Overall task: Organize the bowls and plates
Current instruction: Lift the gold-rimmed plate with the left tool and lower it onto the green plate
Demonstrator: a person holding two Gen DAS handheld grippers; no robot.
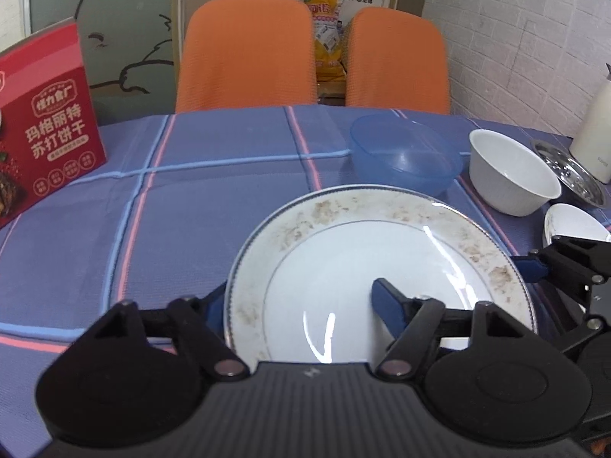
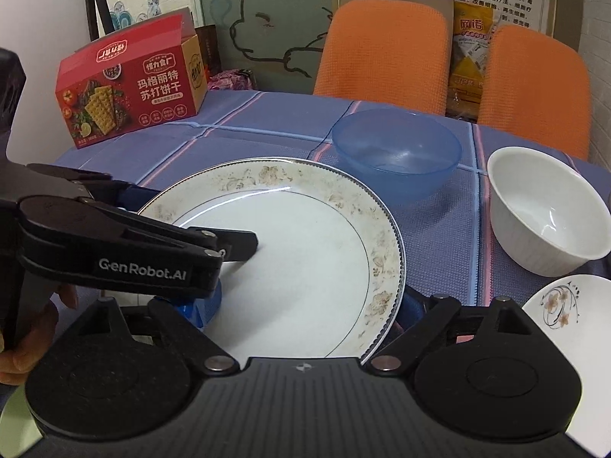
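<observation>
Showing only rightward: small flowered dish beside plate.

- Large white plate: brown floral rim, dark edge line, tilted, raised off the bench.
- Blue translucent bowl: upright, empty, behind the plate.
- White bowl: upright, empty, just right of the blue one.
- Small flower-painted dish: nearest, beside the white bowl.

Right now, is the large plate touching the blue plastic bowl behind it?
Cannot tell. In both wrist views the large plate's far rim overlaps the blue plastic bowl, and the plate seems lifted, so neither shows contact or a gap plainly.
</observation>
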